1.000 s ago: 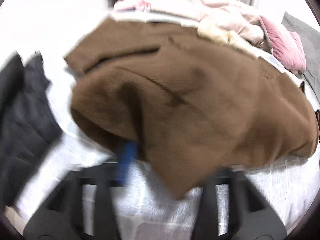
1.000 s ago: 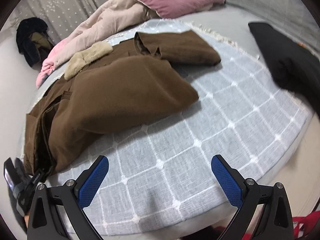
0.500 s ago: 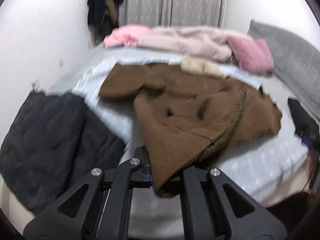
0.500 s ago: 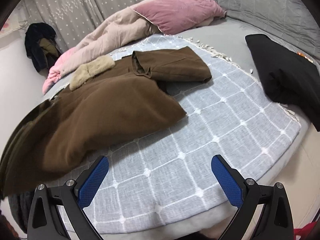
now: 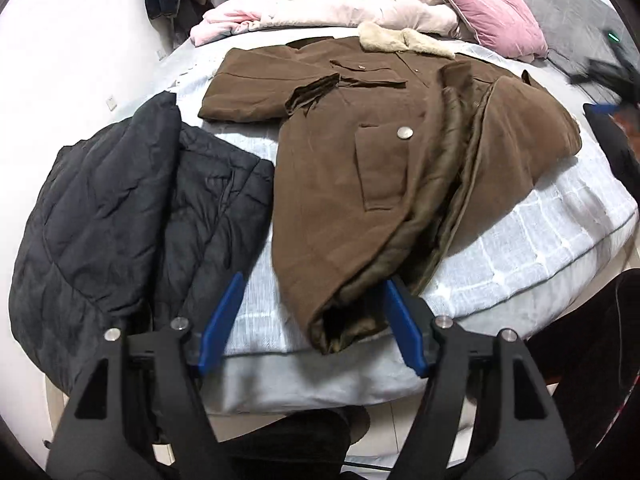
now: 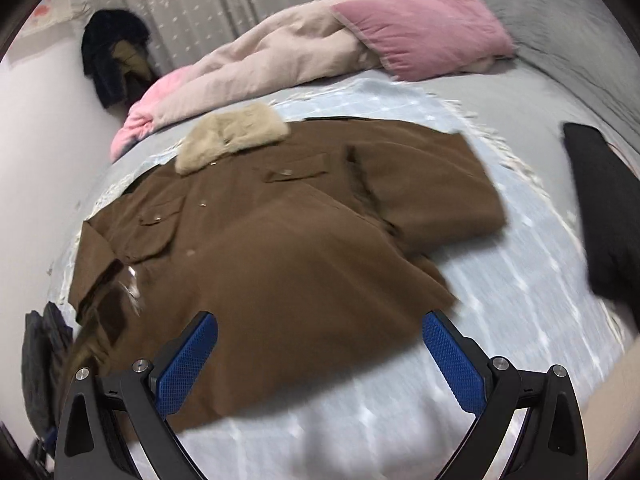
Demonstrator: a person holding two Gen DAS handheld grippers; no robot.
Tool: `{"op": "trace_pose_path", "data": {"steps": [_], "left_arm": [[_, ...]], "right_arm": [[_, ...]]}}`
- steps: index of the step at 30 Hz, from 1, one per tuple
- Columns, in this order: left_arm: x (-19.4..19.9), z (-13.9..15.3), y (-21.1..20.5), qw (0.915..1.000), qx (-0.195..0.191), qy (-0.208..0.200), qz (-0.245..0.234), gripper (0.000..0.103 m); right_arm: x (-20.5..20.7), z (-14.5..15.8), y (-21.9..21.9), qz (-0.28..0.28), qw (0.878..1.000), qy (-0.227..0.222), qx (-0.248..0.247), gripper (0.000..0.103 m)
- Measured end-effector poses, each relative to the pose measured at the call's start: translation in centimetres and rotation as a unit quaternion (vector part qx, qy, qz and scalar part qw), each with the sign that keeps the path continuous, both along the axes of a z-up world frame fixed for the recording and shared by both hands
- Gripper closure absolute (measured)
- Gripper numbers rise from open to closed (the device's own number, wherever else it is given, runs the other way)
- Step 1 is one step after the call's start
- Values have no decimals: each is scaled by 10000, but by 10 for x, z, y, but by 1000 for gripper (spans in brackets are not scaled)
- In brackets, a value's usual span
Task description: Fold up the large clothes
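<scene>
On the bed (image 5: 568, 232), seen from the left wrist, lies one brown coat (image 5: 380, 168) with one pale fur collar (image 5: 404, 42) at the far end. One black jacket (image 5: 120, 216) lies just beside the coat on the left, touching its side. The left gripper (image 5: 312, 320) is spread wide and holds nothing; the coat's near corner sits between its two blue pads (image 5: 220, 320). One pink pillow (image 5: 500, 24) and one pale pink quilt (image 5: 340, 8) are piled at the far side. The bed has a light blue cover with white squares, and dark clothes hang on the wall by the curtain. The coat's bottom corner is close to the bed's near edge. From the right wrist, the same coat (image 6: 280, 248) lies flat, with its collar (image 6: 232, 140) far away. The right gripper (image 6: 320, 356) is also wide and holds nothing, hanging over the coat's near hem. One black thing (image 6: 600, 208) lies well apart on the right. Bare cover shows between it and the coat.
</scene>
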State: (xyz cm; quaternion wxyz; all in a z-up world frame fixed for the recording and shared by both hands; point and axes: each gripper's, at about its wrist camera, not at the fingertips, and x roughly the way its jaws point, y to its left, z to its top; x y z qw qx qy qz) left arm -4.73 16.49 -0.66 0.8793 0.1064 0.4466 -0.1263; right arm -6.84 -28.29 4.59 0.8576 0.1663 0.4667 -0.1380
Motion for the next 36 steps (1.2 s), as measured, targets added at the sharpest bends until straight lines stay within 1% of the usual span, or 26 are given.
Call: {"op": "trace_pose_path", "data": {"steps": [3, 4, 6, 8, 9, 10, 11, 12, 13, 14, 15, 16, 17, 18, 19, 22, 23, 25, 27, 28, 29, 31, 32, 33, 35, 36], "left_arm": [[9, -3, 2, 9996, -217, 142, 82, 32], [9, -5, 2, 9994, -265, 193, 105, 32], [7, -7, 4, 9988, -375, 282, 146, 32], [11, -13, 4, 9984, -437, 318, 180, 32], [12, -15, 4, 9983, -450, 330, 182, 32], [14, -18, 4, 9982, -457, 349, 175, 32], [15, -20, 5, 9981, -456, 385, 180, 32], [17, -22, 5, 9978, -459, 437, 185, 33], [18, -25, 6, 9975, -480, 488, 161, 38], [19, -26, 7, 9974, -499, 514, 122, 44], [21, -27, 7, 9973, -469, 568, 75, 60], [24, -28, 8, 9973, -409, 607, 60, 81], [26, -28, 8, 9975, -328, 619, 60, 93], [27, -26, 10, 9979, -258, 591, 40, 95], [27, -21, 12, 9980, -294, 561, -11, 96], [17, 1, 18, 9989, -297, 277, -249, 96], [13, 8, 21, 9988, -311, 230, -312, 96], [5, 16, 28, 9982, -354, 239, -429, 97], [-2, 14, 33, 9972, -249, 418, -564, 97], [-5, 10, 35, 9963, -174, 552, -638, 97], [-7, 5, 36, 9952, -56, 682, -696, 97], [-13, -7, 39, 9919, 405, 916, -786, 97], [-15, -9, 41, 9908, 599, 931, -772, 97], [-19, -8, 46, 9902, 778, 875, -760, 97], [-24, 2, 53, 9914, 771, 733, -768, 84], [-25, 9, 58, 9928, 676, 659, -736, 63]], "right_arm": [[58, -11, 5, 7, 9990, 439, -71, 0], [71, -16, 5, -9, 9983, 568, -100, 0], [105, -32, 4, -109, 9953, 953, -156, 0], [136, -58, -3, -386, 9889, 1425, -181, 0], [141, -68, -7, -497, 9867, 1540, -151, 0], [147, -85, -12, -672, 9826, 1729, -76, 0], [147, -98, -14, -752, 9803, 1829, -5, 4], [145, -104, -15, -769, 9799, 1843, 44, 10], [142, -111, -14, -739, 9813, 1777, 98, 24], [136, -112, -12, -662, 9842, 1639, 75, 33], [129, -109, -10, -533, 9882, 1437, 42, 40], [123, -104, -9, -412, 9904, 1317, 23, 55], [114, -96, -8, -308, 9921, 1218, 18, 76], [105, -87, -8, -229, 9935, 1118, 17, 86], [96, -80, -8, -168, 9945, 1035, 14, 94], [49, -43, -9, 81, 9982, 591, -64, 96], [20, -30, -10, 180, 9989, 407, -141, 96], [-30, -13, -16, 259, 9993, 184, -191, 96], [-79, -11, -23, 273, 9994, 153, -174, 96], [-97, -15, -28, 257, 9994, 205, -91, 95], [-120, -27, -32, 248, 9989, 368, 165, 94], [-154, -51, -39, 157, 9956, 736, 567, 92], [-171, -65, -43, 25, 9928, 1003, 650, 88], [-185, -75, -45, -116, 9900, 1289, 569, 86], [-206, -78, -55, -394, 9880, 1428, 436, 85], [-214, -76, -61, -474, 9883, 1350, 523, 83]]}}
